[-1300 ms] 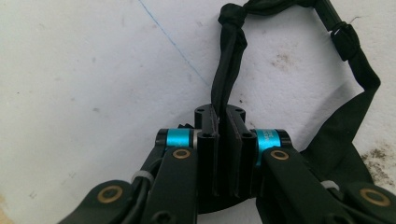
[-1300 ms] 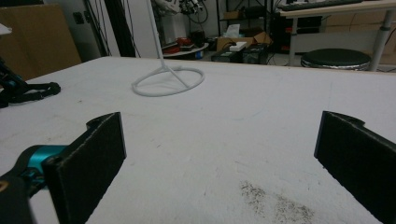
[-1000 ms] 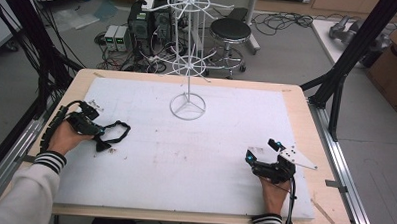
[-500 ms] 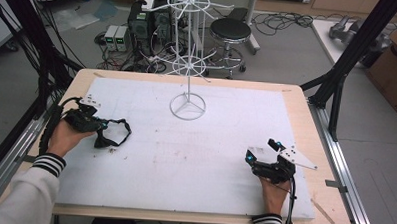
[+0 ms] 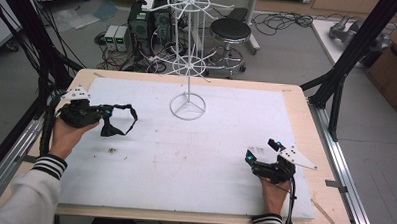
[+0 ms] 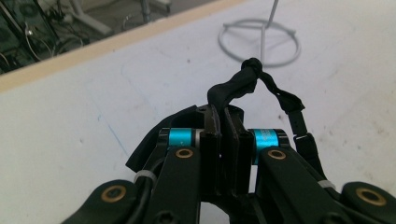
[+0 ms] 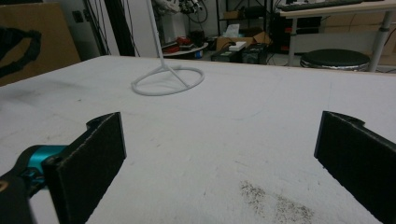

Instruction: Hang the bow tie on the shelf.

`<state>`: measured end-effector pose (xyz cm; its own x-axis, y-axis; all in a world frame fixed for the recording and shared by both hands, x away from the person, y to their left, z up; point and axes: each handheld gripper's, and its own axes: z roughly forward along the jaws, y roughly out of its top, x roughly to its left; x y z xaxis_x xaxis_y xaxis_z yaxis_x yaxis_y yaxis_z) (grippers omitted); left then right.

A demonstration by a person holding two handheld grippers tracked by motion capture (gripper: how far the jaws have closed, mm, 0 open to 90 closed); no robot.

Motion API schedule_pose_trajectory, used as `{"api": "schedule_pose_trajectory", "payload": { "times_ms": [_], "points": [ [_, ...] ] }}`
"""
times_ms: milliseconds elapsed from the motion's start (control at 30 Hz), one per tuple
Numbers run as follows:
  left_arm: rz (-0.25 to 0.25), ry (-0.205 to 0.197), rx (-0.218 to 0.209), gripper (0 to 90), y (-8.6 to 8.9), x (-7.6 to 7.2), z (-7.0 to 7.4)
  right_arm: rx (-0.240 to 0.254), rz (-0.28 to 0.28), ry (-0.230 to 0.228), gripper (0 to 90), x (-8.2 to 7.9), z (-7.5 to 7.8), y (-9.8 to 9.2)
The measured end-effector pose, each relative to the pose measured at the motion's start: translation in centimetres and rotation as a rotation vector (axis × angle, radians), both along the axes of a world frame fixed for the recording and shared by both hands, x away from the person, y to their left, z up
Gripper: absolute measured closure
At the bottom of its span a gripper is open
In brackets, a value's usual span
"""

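High view: I have the left hand-held gripper [image 5: 102, 111] at about 9 o'clock on the worktop [image 5: 185, 156], with its jaws pressed together on a black strap [image 5: 118, 121]. The strap forms a loop that hangs off the jaw tips toward the worktop centre, clear of the white wire rack [image 5: 189, 66], which stands at 12 o'clock.

In the left gripper view, the strap [image 6: 243, 86] runs up from between the two pads [image 6: 212, 158] to a knot, then drops down the right side. I judge the grip to be placed on a flat section next to the knot so that the loop stays open and can be passed over one of the rack's arms. The rack's ring base [image 6: 259, 42] lies ahead of the knot, well apart from it.

The right hand-held gripper [image 5: 257, 159] sits at about 4 o'clock, low over the worktop. In the right gripper view its jaws are spread wide with nothing between them, aimed toward the ring base [image 7: 168, 79]. I read this as a standby posture, kept out of the left hand's path.

Next step, in my judgement: carry the loop to the rack.
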<state>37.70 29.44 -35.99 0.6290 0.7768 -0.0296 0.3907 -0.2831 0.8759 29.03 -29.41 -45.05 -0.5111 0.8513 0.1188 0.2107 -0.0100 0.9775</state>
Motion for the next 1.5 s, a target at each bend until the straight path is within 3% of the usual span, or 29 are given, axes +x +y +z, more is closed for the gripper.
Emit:
{"api": "schedule_pose_trajectory", "payload": {
  "times_ms": [67,100,133,167,200,367,733,1000,1133,1500],
  "points": [
    [-0.009,-0.018,-0.042,85.1,-0.1,-0.2,0.2,0.001,0.001,0.000,1.0,0.0,0.0,0.0],
    [-0.009,-0.018,-0.042,85.1,-0.1,-0.2,0.2,0.001,0.001,0.001,1.0,0.0,0.0,0.0],
    [-0.024,-0.027,-0.078,85.1,-0.3,-0.3,0.4,0.003,-0.001,0.005,1.0,0.0,0.0,0.0],
    [-0.024,-0.027,-0.078,85.1,-0.3,-0.3,0.4,0.002,0.000,0.004,1.0,0.0,0.0,0.0],
    [-0.042,-0.052,-0.090,85.1,-0.5,-0.5,0.7,0.003,-0.001,0.004,1.0,0.0,0.0,0.0],
    [-0.058,-0.062,-0.102,85.1,-1.2,-0.5,1.5,0.003,0.000,0.004,1.0,0.0,0.0,0.0],
    [-0.111,-0.123,-0.210,85.1,-4.2,-0.9,4.4,0.002,0.001,0.003,1.0,0.0,0.0,0.0],
    [-0.133,-0.152,-0.234,85.1,-6.2,-0.6,5.7,0.003,0.001,0.005,1.0,0.0,0.0,0.0],
    [-0.151,-0.165,-0.274,85.2,-7.5,-0.2,6.4,0.006,0.002,0.007,1.0,0.0,0.0,0.0],
    [-0.171,-0.184,-0.292,85.1,-10.0,0.3,7.3,0.006,0.002,0.007,1.0,0.0,0.0,0.0]
  ]
}}
